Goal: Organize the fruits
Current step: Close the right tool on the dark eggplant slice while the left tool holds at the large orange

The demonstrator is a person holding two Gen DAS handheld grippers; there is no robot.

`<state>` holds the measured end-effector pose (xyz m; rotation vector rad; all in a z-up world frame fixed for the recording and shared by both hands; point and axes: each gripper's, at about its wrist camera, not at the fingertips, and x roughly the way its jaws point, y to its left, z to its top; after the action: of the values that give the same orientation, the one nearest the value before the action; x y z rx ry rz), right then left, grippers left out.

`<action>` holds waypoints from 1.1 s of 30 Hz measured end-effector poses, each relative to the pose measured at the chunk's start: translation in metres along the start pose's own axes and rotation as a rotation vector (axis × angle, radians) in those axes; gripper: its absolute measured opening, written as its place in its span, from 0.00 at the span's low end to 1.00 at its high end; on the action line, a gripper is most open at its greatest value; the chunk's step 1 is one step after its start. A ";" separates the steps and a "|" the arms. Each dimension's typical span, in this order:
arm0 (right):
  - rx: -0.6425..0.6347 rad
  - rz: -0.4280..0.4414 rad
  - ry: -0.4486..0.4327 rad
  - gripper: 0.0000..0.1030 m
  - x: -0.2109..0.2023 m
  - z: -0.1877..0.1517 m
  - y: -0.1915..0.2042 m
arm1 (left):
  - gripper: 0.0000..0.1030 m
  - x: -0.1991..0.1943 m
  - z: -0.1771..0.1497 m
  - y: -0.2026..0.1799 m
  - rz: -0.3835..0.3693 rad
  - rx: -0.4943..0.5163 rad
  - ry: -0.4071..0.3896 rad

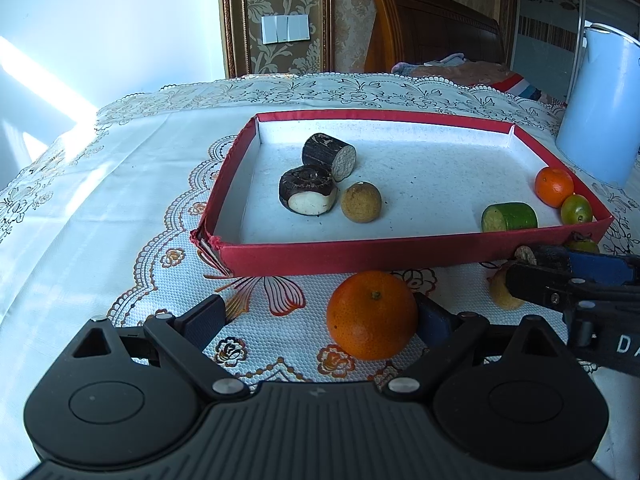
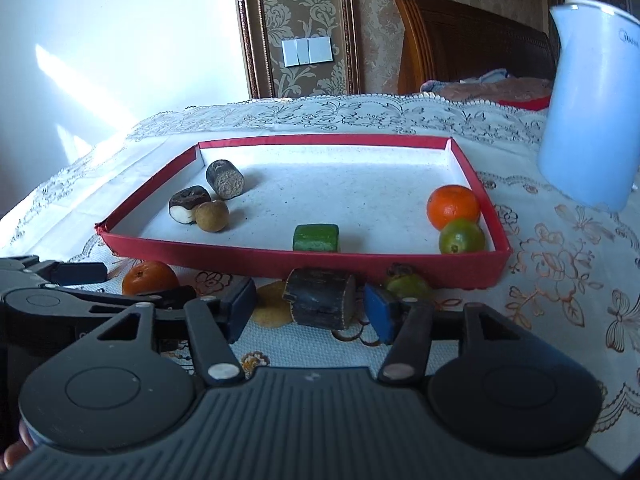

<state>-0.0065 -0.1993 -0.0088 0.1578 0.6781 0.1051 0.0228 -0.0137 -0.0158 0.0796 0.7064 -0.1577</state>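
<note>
A red-walled tray [image 1: 400, 254] [image 2: 280, 262] lies on the tablecloth. It holds two dark cane pieces [image 1: 330, 155], a brown longan [image 1: 361, 202], a green cane piece [image 1: 510, 216], a small orange [image 1: 554, 186] and a green citrus [image 1: 576, 209]. My left gripper [image 1: 320, 318] is open around an orange [image 1: 372, 314] in front of the tray; the orange touches the right finger. My right gripper [image 2: 310, 312] is open around a dark cane piece [image 2: 320, 298] on the cloth, not gripping it. A yellow fruit [image 2: 272, 308] and a green fruit [image 2: 408, 286] lie beside it.
A pale blue kettle [image 1: 600, 108] [image 2: 592, 100] stands right of the tray. The lace cloth [image 1: 100, 220] covers the table. A wooden headboard [image 1: 432, 24] and patterned wall stand behind. My right gripper shows in the left view [image 1: 520, 264], close to my left one.
</note>
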 end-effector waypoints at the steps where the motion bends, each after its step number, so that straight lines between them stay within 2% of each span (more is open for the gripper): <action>1: 0.039 0.017 0.007 0.52 -0.001 0.001 -0.008 | 0.95 0.000 0.000 0.000 -0.002 -0.001 0.000; 2: 0.077 0.019 0.003 0.50 -0.005 0.000 -0.015 | 0.95 0.000 0.000 0.000 -0.002 -0.001 0.001; 4: 0.126 -0.010 -0.020 0.37 -0.014 -0.002 -0.027 | 0.95 0.000 0.000 0.001 -0.002 0.000 0.001; 6: 0.123 -0.022 -0.024 0.35 -0.021 -0.004 -0.032 | 0.95 0.001 0.001 0.001 -0.001 0.001 0.001; 10: 0.102 -0.007 -0.010 0.41 -0.026 -0.010 -0.031 | 0.95 0.001 0.001 0.001 -0.002 0.001 0.001; 13: 0.089 0.010 0.018 0.41 -0.015 -0.010 -0.026 | 0.95 0.001 0.001 0.001 -0.003 0.001 0.001; 17: 0.047 -0.039 -0.004 0.41 -0.009 -0.008 -0.016 | 0.95 0.001 0.001 0.001 -0.002 0.001 0.001; 21: 0.062 -0.059 0.008 0.42 0.002 -0.002 -0.018 | 0.96 0.000 0.001 0.001 -0.002 0.001 0.001; 27: -0.019 -0.109 0.000 0.43 0.007 -0.003 -0.005 | 0.96 0.001 0.001 0.001 -0.003 0.002 0.001; 31: -0.067 -0.122 -0.015 0.34 0.006 -0.006 0.003 | 0.96 0.001 0.001 0.001 -0.003 0.001 0.000; 33: -0.090 -0.137 -0.016 0.34 0.007 -0.007 0.007 | 0.96 0.001 0.001 0.001 0.000 0.000 0.000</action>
<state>-0.0059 -0.1910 -0.0176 0.0255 0.6651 0.0030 0.0239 -0.0130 -0.0159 0.0795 0.7060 -0.1580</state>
